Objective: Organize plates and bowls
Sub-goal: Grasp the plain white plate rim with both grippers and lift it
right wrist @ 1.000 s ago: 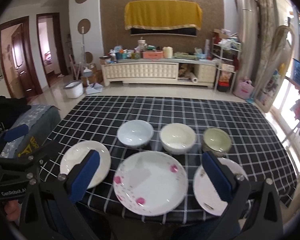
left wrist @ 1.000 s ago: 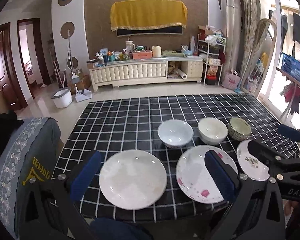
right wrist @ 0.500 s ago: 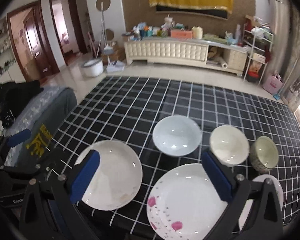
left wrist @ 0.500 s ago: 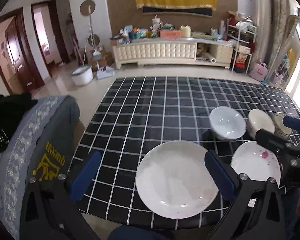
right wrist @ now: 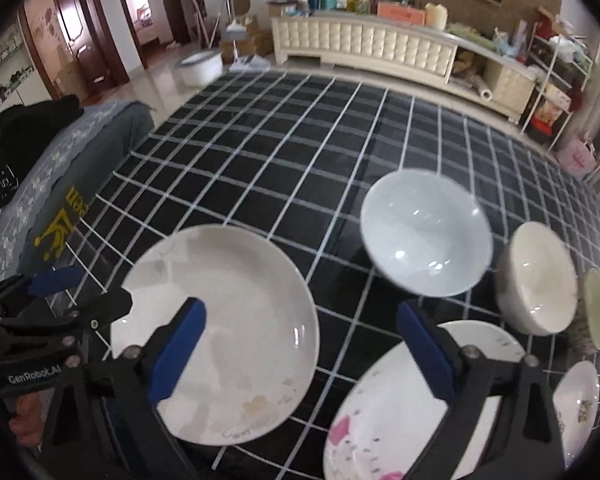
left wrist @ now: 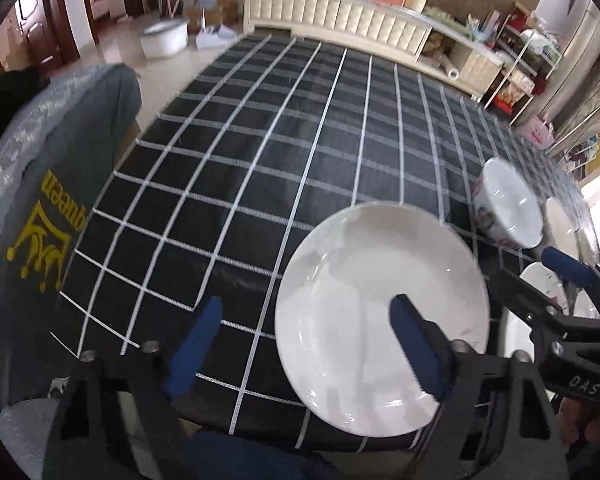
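Note:
A plain white plate (left wrist: pixel 380 312) lies near the front edge of the black checked table (left wrist: pixel 300 128). My left gripper (left wrist: pixel 306 348) hovers over its left rim, jaws closing, with the pads apart from the plate. In the right wrist view the same plate (right wrist: pixel 220 332) lies beside a pink-flowered plate (right wrist: pixel 404 412). My right gripper (right wrist: pixel 302 356) spans the gap between the two, jaws closing on nothing. Behind them stand a pale blue bowl (right wrist: pixel 426 232), a cream bowl (right wrist: pixel 536 280) and a greenish bowl (right wrist: pixel 598 312). A small patterned plate (right wrist: pixel 576 404) is at the far right.
A grey chair cover (left wrist: pixel 52 216) with a yellow print stands against the table's left edge, with dark clothing (right wrist: pixel 24 140) on it. The other gripper (left wrist: pixel 540 280) is close on the right of the left wrist view. A white cabinet (right wrist: pixel 380 52) and a bucket (right wrist: pixel 200 68) are beyond the table.
Both grippers have dropped toward the table and tilted further down. The plates and bowls have grown larger and slid right in both views. Both jaws stand a little narrower.

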A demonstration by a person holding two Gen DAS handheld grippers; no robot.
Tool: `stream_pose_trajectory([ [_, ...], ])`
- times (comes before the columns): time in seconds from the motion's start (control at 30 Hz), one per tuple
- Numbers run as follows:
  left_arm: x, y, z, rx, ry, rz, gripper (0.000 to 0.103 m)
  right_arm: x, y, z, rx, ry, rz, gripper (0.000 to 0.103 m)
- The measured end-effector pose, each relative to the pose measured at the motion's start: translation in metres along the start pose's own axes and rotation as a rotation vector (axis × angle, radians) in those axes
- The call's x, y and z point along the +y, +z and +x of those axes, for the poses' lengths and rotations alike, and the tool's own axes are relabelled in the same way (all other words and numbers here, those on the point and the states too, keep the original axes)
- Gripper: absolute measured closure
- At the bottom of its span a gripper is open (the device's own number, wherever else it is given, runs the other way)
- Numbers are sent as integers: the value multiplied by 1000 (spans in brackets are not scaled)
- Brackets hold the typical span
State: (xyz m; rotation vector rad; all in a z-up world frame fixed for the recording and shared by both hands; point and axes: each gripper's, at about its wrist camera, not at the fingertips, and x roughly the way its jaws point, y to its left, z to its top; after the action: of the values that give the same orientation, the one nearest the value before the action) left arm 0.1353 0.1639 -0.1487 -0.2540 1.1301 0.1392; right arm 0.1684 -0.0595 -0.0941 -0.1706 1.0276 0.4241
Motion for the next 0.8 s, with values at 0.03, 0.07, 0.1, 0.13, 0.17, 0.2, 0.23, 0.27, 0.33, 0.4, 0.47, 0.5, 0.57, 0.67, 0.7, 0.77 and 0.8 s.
stream_pose_trajectory([
  [0.03,1,-1,6,11,7,4,22,1,-1,6,14,-5,-9,12],
  [0.07,1,-2,8,17,13,6,22,2,-1,11,25,-7,-16,15],
  [0.1,1,-3,9,23,21,8,22,3,-2,15,38,-8,-21,18],
  [0.13,0,-4,11,34,28,7,22,3,-3,21,53,-6,-25,19],
  [0.17,2,-5,13,45,30,7,22,2,-5,27,69,-3,-25,21],
  [0.2,3,-5,16,54,32,4,23,1,-6,31,81,-2,-25,24],
  [0.23,5,-6,17,63,36,-1,25,0,-7,33,87,-1,-24,26],
  [0.27,7,-7,20,70,39,-3,27,0,-8,36,93,1,-27,29],
  [0.33,9,-9,26,89,47,-7,32,1,-11,40,104,4,-39,34],
  [0.4,11,-11,30,107,52,-12,36,1,-13,42,116,2,-46,37],
  [0.47,12,-12,38,132,51,-17,45,0,-15,46,128,5,-38,43],
  [0.5,12,-12,40,138,50,-21,51,-2,-16,46,127,8,-30,48],
  [0.57,13,-14,43,152,43,-31,56,-4,-19,45,121,-1,-16,53],
  [0.67,13,-15,43,154,19,-37,67,-9,-22,48,130,3,8,63],
  [0.7,11,-15,43,155,15,-30,73,-10,-22,49,132,15,19,66],
  [0.77,7,-14,43,161,5,-15,82,-11,-22,48,128,23,32,71],
  [0.8,5,-13,43,161,18,-2,81,-9,-23,48,127,27,31,73],
])
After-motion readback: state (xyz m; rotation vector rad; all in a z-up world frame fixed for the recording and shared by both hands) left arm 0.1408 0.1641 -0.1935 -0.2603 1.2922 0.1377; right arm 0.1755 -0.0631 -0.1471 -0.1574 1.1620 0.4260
